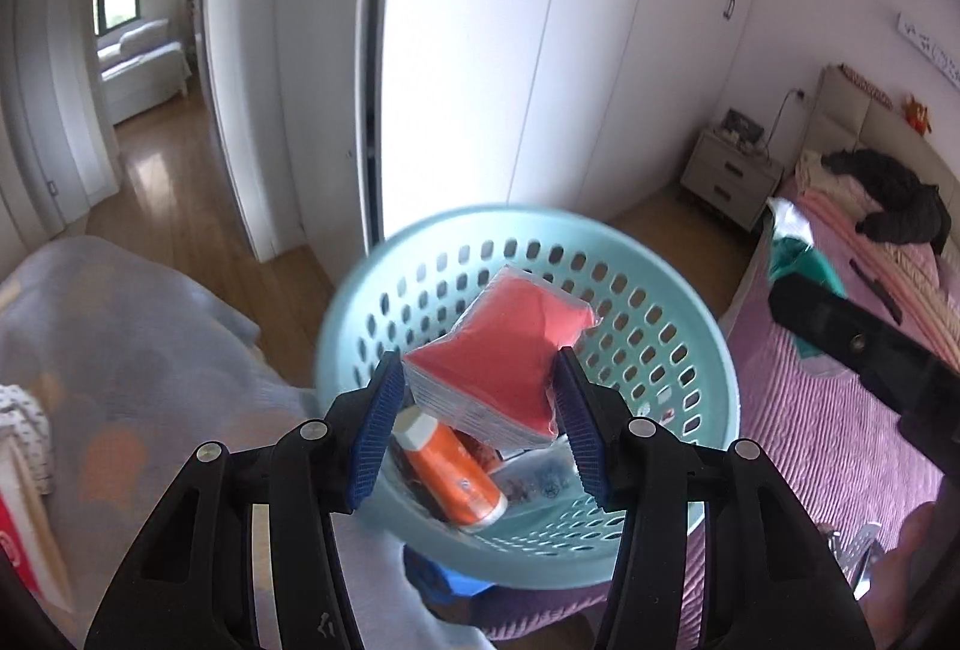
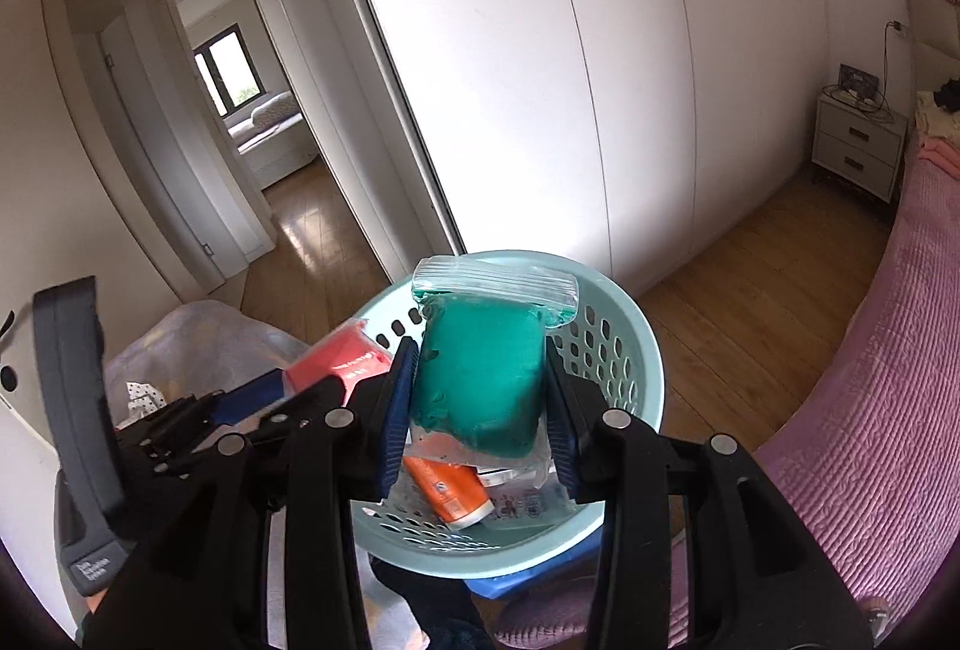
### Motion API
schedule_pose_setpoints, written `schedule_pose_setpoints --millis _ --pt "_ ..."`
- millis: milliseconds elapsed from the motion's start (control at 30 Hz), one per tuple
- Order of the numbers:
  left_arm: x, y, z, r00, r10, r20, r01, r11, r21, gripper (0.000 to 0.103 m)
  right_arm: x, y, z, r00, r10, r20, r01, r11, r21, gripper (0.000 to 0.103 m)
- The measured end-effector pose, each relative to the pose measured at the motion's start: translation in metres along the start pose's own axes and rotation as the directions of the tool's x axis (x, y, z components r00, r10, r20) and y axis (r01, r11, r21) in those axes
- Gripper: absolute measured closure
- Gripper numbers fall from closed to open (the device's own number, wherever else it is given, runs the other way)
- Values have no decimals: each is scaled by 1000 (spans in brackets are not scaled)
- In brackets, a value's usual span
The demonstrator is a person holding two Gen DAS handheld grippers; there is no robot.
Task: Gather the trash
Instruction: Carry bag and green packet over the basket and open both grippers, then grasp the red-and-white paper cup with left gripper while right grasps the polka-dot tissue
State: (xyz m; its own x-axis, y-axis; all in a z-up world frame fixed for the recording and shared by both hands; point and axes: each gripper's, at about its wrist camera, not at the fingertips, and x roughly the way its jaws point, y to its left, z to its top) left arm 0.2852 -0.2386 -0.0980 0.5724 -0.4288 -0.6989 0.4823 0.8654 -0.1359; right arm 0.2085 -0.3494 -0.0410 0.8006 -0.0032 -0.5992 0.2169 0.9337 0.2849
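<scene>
My left gripper [image 1: 477,425] is shut on a red packet in clear wrap [image 1: 498,356], held just above a light blue perforated basket [image 1: 708,350]. My right gripper [image 2: 480,410] is shut on a green packet in a clear zip bag [image 2: 480,368], held over the same basket [image 2: 636,350]. An orange tube [image 1: 456,476] and other wrappers lie in the basket; the tube also shows in the right wrist view [image 2: 450,488]. The red packet [image 2: 336,362] and the left gripper show at the left of the right wrist view.
A bed with a pink cover [image 2: 870,410] lies to the right, with a dark garment [image 1: 894,200] on it. A grey blanket [image 1: 120,350] lies to the left. White wardrobes [image 2: 600,80], a nightstand [image 2: 858,140] and an open doorway [image 2: 240,110] stand behind.
</scene>
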Motion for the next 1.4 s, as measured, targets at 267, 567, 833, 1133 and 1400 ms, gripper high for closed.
schedule_pose_setpoints --millis 267,567,833,1133,1400 --pt "12 3 -7 999 -24 -30 24 1000 -17 36 25 -1 0 998 16 -59 -14 1000 24 65" --pt "-23 30 -5 998 -49 33 52 995 -85 32 25 -2 2 997 45 -62 -42 998 48 47" --pt "-71 43 -10 994 -32 109 44 994 -104 32 8 12 -2 996 78 -44 -77 997 14 47" --pt "-128 78 -23 983 31 181 -2 987 -159 32 -13 42 -9 991 129 -32 -130 990 -50 47" --pt "-180 141 -49 963 164 213 -103 957 -272 32 -20 82 -21 983 175 -49 -180 977 -111 47"
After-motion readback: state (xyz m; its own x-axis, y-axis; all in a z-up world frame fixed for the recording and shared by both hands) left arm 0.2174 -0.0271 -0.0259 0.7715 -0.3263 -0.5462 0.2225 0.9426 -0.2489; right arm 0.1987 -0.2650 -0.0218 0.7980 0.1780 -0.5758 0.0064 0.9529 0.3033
